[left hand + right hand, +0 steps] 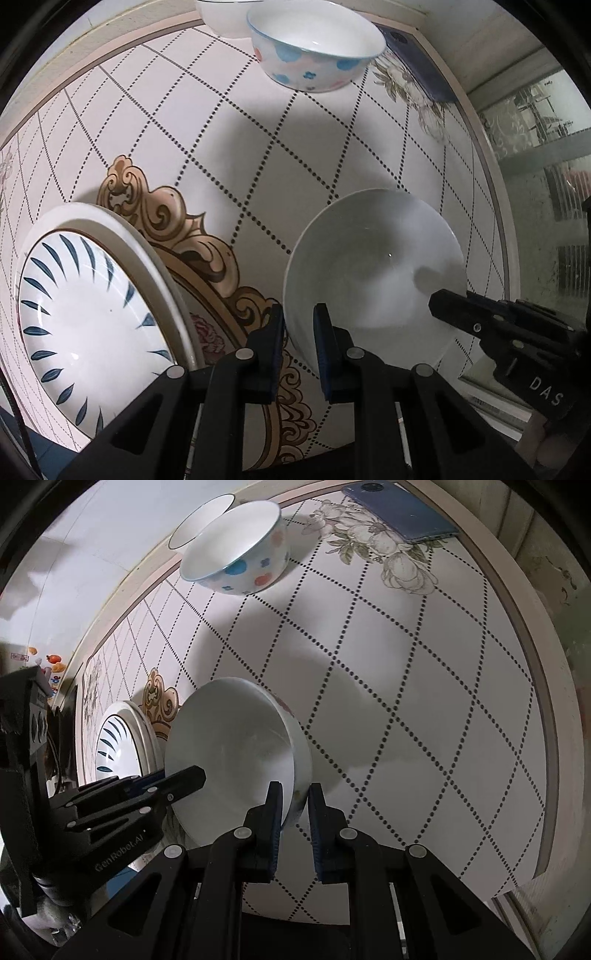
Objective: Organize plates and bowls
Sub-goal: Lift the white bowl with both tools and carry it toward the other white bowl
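White bowl [373, 258] tilted, clamped by both grippers

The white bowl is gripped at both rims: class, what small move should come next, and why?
Probably carry the white bowl toward the dotted bowl. The left gripper and right gripper each clamp a rim, it looks lifted and tilted, and bowls seem to gather there.

Glossy ceramic-looking bowl [373, 266]; smooth printed tabletop [280, 166], possibly laminate.
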